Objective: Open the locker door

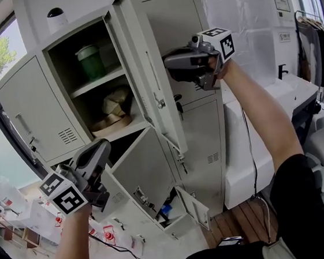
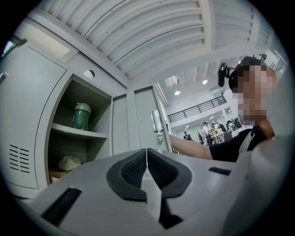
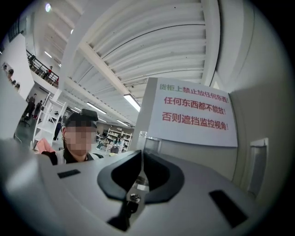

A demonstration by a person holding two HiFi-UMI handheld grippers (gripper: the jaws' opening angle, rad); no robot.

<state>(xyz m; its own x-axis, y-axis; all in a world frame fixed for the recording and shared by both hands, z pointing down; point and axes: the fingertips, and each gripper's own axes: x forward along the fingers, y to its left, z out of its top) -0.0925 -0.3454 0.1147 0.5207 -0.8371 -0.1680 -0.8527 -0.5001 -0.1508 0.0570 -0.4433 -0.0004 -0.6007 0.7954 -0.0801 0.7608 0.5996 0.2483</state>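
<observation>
Door (image 1: 148, 46): belongs to the upper middle compartment of the locker (image 1: 37, 105). It stands swung well out, outer face turned to the right. The compartment is open, with a bottle (image 1: 89, 61) in plain sight on its shelf. Judgement: the task is as good as done.

Right gripper (image 1: 169, 62): held level, tips just beside the door's outer face and near the handle (image 1: 153, 73). The head view does not settle whether they touch. In its own view the right gripper (image 3: 140, 154) has its jaws together bar a hairline slit, and I make out nothing between them. The door therefore appears unheld.

Left gripper (image 1: 101, 148): low, in front of the lower door (image 1: 146, 171), which also stands open. In its own view the left gripper (image 2: 146, 151) has its jaws together and empty.

Risks from here:
- An unheld door may drift back toward closed, since nothing visible keeps it out.
- A further push from the right gripper against the face could drive the door past its hinge travel.
- Closed tips may skid along the smooth face or catch under the handle and jerk the door.
- The left gripper is close to the lower door, so a careless lift could knock it or meet the upper door's bottom edge.
</observation>
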